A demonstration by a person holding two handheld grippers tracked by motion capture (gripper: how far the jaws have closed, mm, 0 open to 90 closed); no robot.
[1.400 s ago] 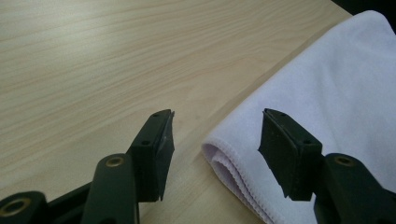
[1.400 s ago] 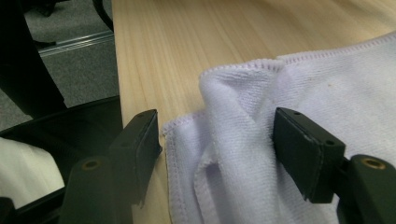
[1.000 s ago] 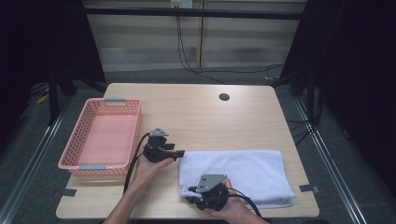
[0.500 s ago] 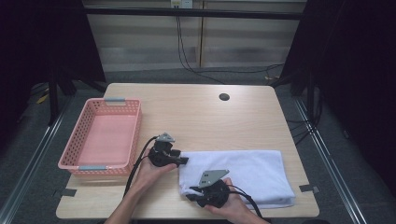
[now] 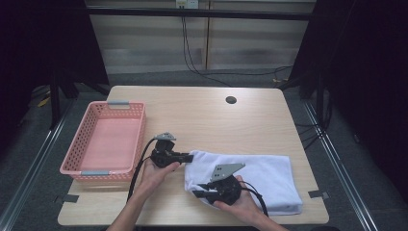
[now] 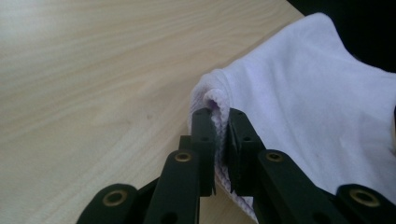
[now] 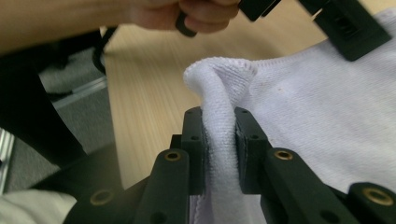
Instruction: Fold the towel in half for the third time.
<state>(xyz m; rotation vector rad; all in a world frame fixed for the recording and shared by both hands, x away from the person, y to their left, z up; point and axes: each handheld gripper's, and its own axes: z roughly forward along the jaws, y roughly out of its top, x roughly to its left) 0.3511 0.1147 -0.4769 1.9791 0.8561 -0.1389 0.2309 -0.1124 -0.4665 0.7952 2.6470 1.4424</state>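
A light wooden table [image 5: 202, 115] stands on grey carpeted floor [image 5: 29, 159], dark curtains [image 5: 365, 62] flanking pale slatted wall panels [image 5: 144, 43] where black cables [image 5: 190, 53] hang down.

White terry towel [image 5: 257, 178], folded to a long rectangle, lay flat along the near right part of my table. Its left end was lifted and bunched: the far-left corner [image 6: 219, 93] rose as a rounded fold, and the near-left corner [image 7: 219, 79] stood pinched into an upright ridge.
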